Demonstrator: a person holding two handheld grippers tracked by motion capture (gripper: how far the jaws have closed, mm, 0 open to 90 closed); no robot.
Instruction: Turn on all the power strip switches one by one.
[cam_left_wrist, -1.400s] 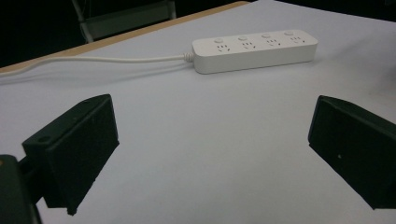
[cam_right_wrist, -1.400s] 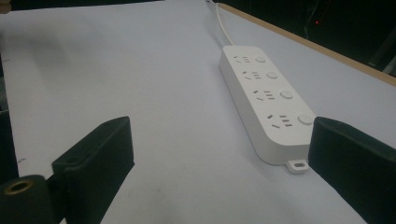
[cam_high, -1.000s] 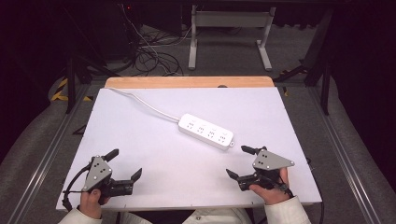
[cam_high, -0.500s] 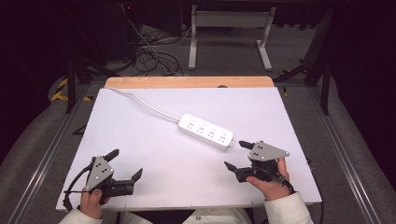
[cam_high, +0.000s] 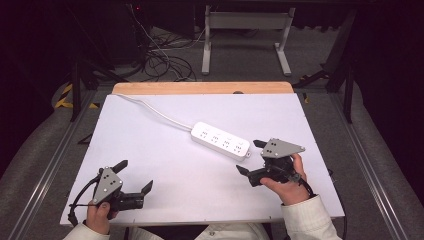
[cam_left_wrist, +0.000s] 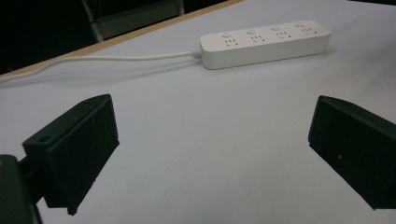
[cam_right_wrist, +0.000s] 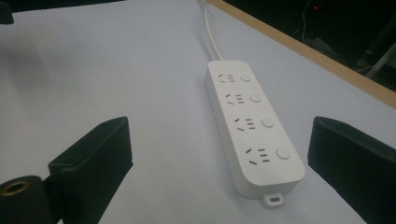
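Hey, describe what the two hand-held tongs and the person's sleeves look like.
Both the left tongs and the right tongs are black, each with two blocky black jaws and a grey three-cornered plate with small dark holes on top. A thin black cable trails from the left one and another loops by the right wrist. The sleeves are off-white.

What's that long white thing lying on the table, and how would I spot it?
Look at the white table; right of its middle lies a power strip, slanted. It is a long white bar with four sockets and four round buttons, a white cable trailing toward the far left corner.
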